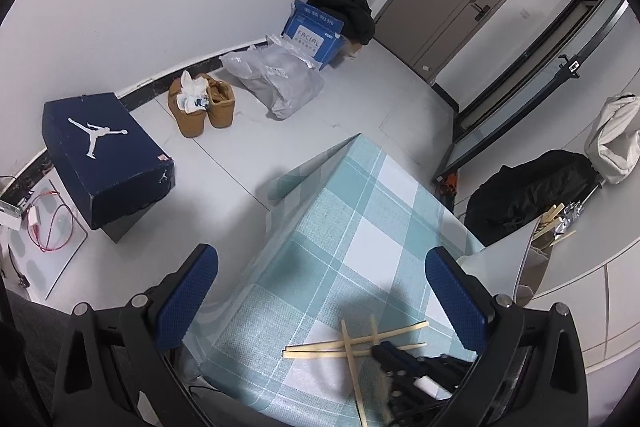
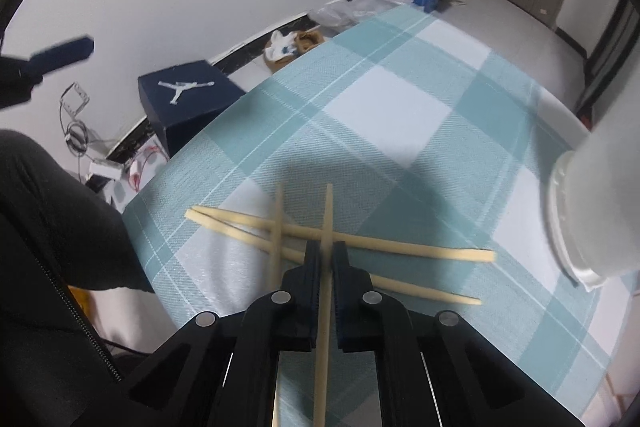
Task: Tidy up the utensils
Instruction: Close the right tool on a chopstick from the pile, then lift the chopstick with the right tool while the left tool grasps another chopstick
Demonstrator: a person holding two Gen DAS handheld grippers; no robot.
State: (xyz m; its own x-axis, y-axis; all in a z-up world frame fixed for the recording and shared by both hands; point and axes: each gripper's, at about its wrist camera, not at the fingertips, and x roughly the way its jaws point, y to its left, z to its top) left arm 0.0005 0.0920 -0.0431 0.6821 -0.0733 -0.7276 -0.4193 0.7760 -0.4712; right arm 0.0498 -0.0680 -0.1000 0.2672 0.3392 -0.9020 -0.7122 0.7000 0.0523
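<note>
Right gripper [image 2: 327,253]: fingers pressed together on one chopstick [image 2: 327,211], which runs lengthwise between the pads; its long axis lies along the 12-to-6 o'clock line of the right wrist view, tip projecting past the fingertips toward 12 o'clock, the other end passing back toward 6 o'clock under the gripper body. Loose chopsticks [image 2: 400,247] lie crossed on the checked tablecloth [image 2: 384,115]; two run roughly 9-to-3 o'clock beneath the held one, a further one stands near-parallel just at its 9 o'clock side. White container [image 2: 580,219] sits at 3 o'clock, well apart from the pile; judged the likely destination, not confirmed. Left gripper [image 1: 320,303]: fingers spread wide, nothing between them; the pile lies at its 5 o'clock. The right hand is plainly the nearer. Lifting calls for clearing the crossed sticks below; these may be dragged along.
</note>
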